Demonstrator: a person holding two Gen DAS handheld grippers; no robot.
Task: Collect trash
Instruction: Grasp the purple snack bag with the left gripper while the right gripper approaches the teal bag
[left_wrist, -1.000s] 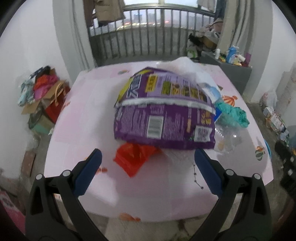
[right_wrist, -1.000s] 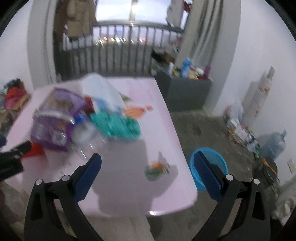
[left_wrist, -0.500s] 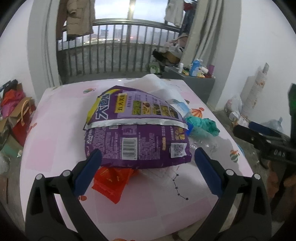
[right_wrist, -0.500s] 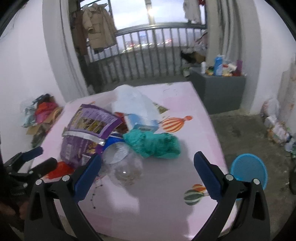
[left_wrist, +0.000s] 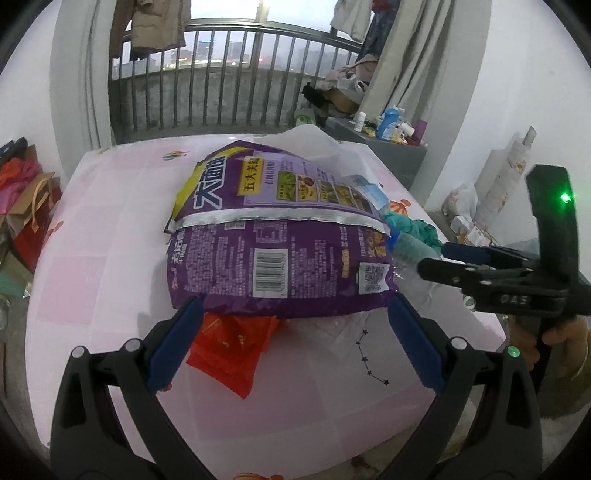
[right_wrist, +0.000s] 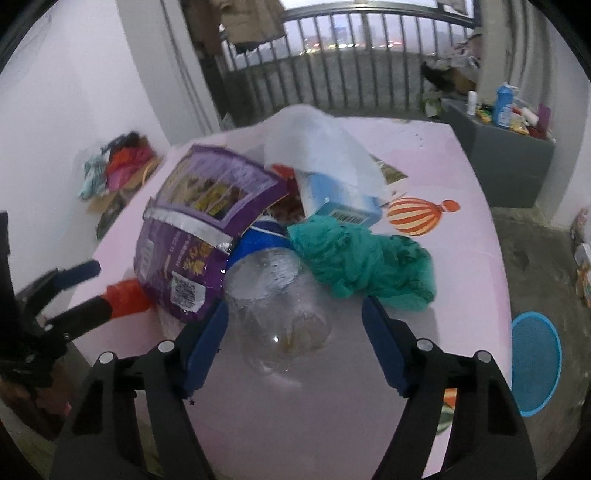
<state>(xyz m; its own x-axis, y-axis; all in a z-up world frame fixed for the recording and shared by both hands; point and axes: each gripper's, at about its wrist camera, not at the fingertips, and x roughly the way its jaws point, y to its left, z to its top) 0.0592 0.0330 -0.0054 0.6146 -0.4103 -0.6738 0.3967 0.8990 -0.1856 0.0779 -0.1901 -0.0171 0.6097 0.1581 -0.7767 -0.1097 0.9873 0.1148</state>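
Lowered since before, right gripper (right_wrist: 293, 321) jaws, just narrowing, straddle clear bottle (right_wrist: 280, 310); left gripper (left_wrist: 291, 325) spread.

One purple bag (left_wrist: 280, 254); one clear bottle (right_wrist: 280, 302); one teal cloth (right_wrist: 362, 262); one blue box (right_wrist: 340, 203)

The right tongs (right_wrist: 293, 325) have come down over the clear bottle (right_wrist: 280, 306), jaws just narrowing around it without touching; the left tongs (left_wrist: 295, 317) neared the purple bag (left_wrist: 280, 251).

Right gripper (right_wrist: 295, 317) over the trash pile
Its jaws, just closing, flank the clear plastic bottle (right_wrist: 277, 302) without touching it; purple snack bag (right_wrist: 199, 229) left, teal cloth (right_wrist: 362, 262) right.
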